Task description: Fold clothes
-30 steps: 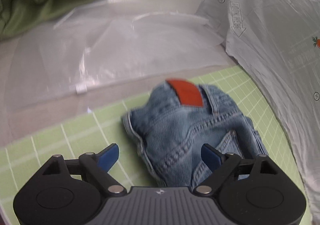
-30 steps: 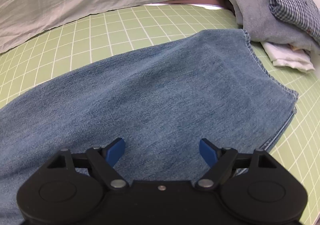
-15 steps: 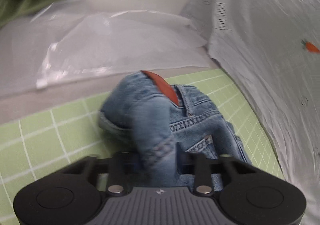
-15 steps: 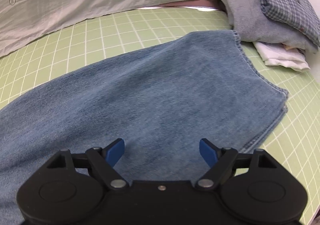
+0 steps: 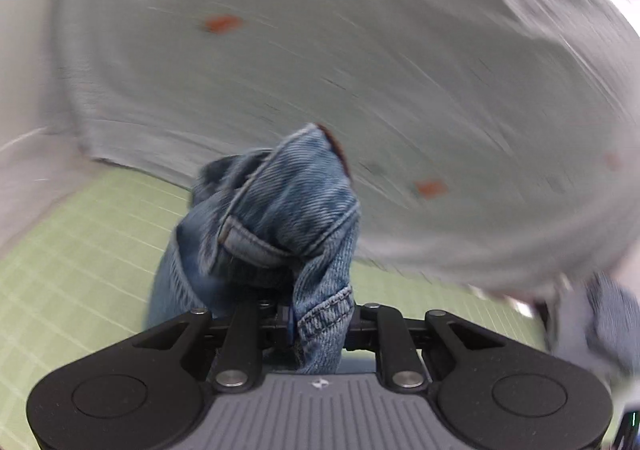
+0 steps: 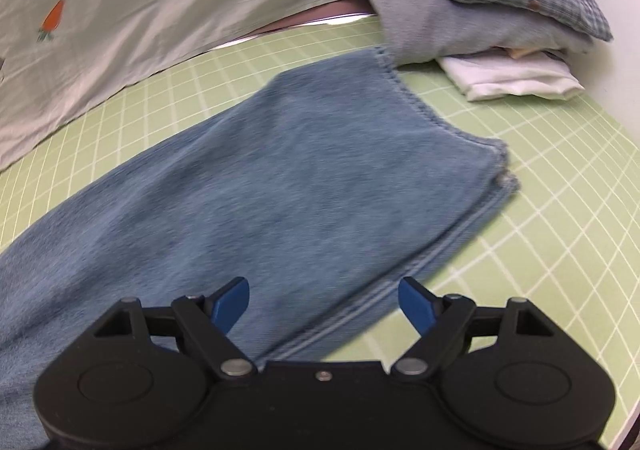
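While a second ago the left gripper [image 5: 316, 324] sat open just short of the jeans [image 5: 276, 218] waistband, its jaws are now closed on that denim, bunch lifted ahead of them, view swung toward the pale carrot-print sheet [image 5: 360, 50]. Right gripper [image 6: 324, 300] jaws stay wide apart, holding nothing, leg end of the jeans flat on the green grid mat [image 6: 560, 178] ahead of them. Folded pile [image 6: 500, 6] beyond. Likely the waist gets carried over the legs for a fold
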{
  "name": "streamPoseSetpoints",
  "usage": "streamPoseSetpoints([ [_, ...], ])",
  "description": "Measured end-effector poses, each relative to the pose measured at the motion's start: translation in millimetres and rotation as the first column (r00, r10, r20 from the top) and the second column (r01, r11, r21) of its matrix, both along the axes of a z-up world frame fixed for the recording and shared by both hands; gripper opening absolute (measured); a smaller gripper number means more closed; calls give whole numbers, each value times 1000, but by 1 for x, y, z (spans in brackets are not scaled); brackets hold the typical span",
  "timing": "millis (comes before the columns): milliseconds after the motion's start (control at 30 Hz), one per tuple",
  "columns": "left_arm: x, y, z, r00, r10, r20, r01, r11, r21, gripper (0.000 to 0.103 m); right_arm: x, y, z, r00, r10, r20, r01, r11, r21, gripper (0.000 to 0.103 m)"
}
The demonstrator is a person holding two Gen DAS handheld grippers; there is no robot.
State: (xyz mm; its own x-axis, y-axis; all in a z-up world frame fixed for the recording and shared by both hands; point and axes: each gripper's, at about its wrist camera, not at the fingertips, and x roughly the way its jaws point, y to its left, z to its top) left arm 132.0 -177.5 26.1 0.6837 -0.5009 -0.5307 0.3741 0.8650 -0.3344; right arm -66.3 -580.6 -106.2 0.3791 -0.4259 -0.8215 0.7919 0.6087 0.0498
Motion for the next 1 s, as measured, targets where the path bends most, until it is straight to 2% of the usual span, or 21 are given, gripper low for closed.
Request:
streamPoseSetpoints([
  [100, -19, -70, -47, 981, -134, -138, 144, 987, 70, 26, -16, -18, 1, 1000, -14, 13, 14, 1000, 0, 82],
  [133, -24, -91, -70, 965, -159, -207, 182, 978, 99, 32, -21, -23, 1, 1000, -20, 16, 20, 1000, 0, 82],
  [200, -31, -124, -107, 928, -161, -337, 229, 958, 174, 33, -32, -37, 0, 999, -28, 24, 28, 1000, -1, 82],
  [300, -42, -146, -111, 934, -171, -314, 256, 933, 252, 45, -46, -55, 0, 999, -41, 21, 41, 999, -26, 82],
  [333, -44, -150, -110, 935, -178, -307, 263, 929, 262, 57, -49, -61, -2, 999, -50, 16, 51, 998, -28, 82],
  [367, -41, -146, -104, 934, -190, -303, 262, 940, 219, 71, -52, -66, -3, 998, -61, 12, 61, 998, -25, 83],
  [400, -37, -141, -97, 937, -186, -295, 245, 953, 178, 75, -55, -72, -5, 997, -72, 7, 72, 997, -22, 83],
  [500, -24, -124, -75, 962, -119, -245, 152, 981, 120, 79, -55, -86, -15, 996, -84, -19, 84, 996, -6, 83],
  [567, -17, -117, -65, 979, -39, -198, 70, 986, 150, 89, -52, -92, -20, 997, -79, -24, 79, 997, -7, 83],
  [600, -12, -112, -65, 983, -3, -181, 34, 985, 167, 90, -50, -95, -21, 997, -76, -25, 75, 997, -13, 83],
  [700, 8, -100, -73, 975, 91, -204, -32, 961, 276, 90, -47, -104, -22, 998, -65, -24, 64, 997, -40, 87],
  [767, 18, -94, -83, 965, 125, -231, -40, 939, 341, 90, -44, -109, -23, 998, -58, -24, 57, 997, -58, 91],
  [900, 22, -93, -100, 959, 119, -259, -13, 926, 377, 95, -39, -121, -25, 999, -45, -24, 42, 995, -94, 99],
  [1000, 21, -106, -109, 963, 114, -244, 6, 896, 444, 103, -35, -129, -27, 999, -39, -23, 36, 993, -111, 101],
])
